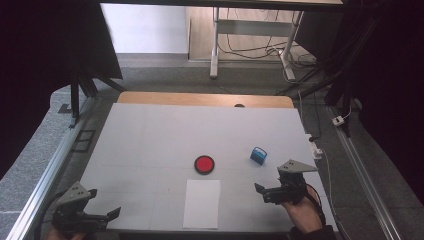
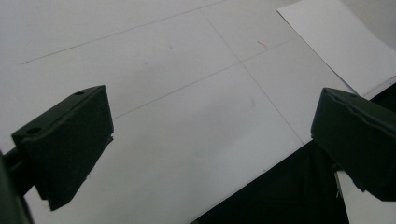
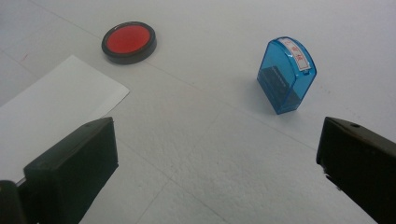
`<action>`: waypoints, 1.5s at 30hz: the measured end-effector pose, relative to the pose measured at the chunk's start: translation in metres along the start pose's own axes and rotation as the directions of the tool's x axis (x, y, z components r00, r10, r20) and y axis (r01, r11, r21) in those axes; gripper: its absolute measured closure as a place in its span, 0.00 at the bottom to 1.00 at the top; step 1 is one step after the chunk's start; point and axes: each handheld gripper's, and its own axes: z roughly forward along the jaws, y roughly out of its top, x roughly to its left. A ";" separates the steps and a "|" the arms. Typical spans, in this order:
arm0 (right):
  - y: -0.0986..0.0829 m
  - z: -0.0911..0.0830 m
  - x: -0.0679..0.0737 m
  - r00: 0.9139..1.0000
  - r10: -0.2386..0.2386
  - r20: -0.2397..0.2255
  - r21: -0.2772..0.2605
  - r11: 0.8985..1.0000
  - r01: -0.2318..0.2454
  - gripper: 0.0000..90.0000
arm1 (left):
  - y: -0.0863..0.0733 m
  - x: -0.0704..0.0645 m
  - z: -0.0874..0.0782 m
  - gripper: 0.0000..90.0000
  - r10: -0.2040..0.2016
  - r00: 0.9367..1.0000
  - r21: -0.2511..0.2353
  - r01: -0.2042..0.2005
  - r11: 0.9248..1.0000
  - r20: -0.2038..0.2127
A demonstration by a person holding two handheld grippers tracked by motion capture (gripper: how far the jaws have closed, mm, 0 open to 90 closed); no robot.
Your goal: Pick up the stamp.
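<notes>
- The left gripper (image 1: 116,213) sits at the near left corner of the desk (image 1: 150,135), its jaws spread wide with nothing between them; a hand (image 1: 62,234) at the frame's bottom edge holds it.
- The left gripper view looks along those open jaws at the bare white desk surface, crossed by thin grid lines, with the dark near edge of the desk running below; a corner of the sheet of paper (image 2: 341,42) lies at the upper right of that view.
- The right gripper (image 1: 261,191) is held by the right hand (image 1: 302,212) near the right front of the desk, pointing toward the middle. Its jaws are also wide apart and hold nothing.
- The sheet of paper (image 1: 202,203) lies flat at the near edge, between the two grippers, touched by neither.
- Just beyond the paper's far edge lies the red ink pad (image 1: 204,164), a round black-rimmed dish with a red filling and no lid on it. The right gripper view shows the red surface (image 3: 129,41) plainly, apart from the paper's corner.
- The blue stamp (image 1: 258,155) stands upright on the desk to the right of the ink pad and beyond the right gripper, well apart from its jaws. In the high view it is a small blue block; the right gripper view shows it (image 3: 286,74) as a clear blue case with a rounded top, a dark block inside, and a white label with red marks too small to read.
- Beyond the desk's far wooden edge are a grey floor, cables and the legs of another table.
</notes>
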 end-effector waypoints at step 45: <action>0.031 0.054 -0.041 0.999 -0.003 0.053 0.065 0.998 -0.001 0.00 | 0.001 0.002 0.002 0.00 -0.009 1.000 0.016 0.009 1.000 0.023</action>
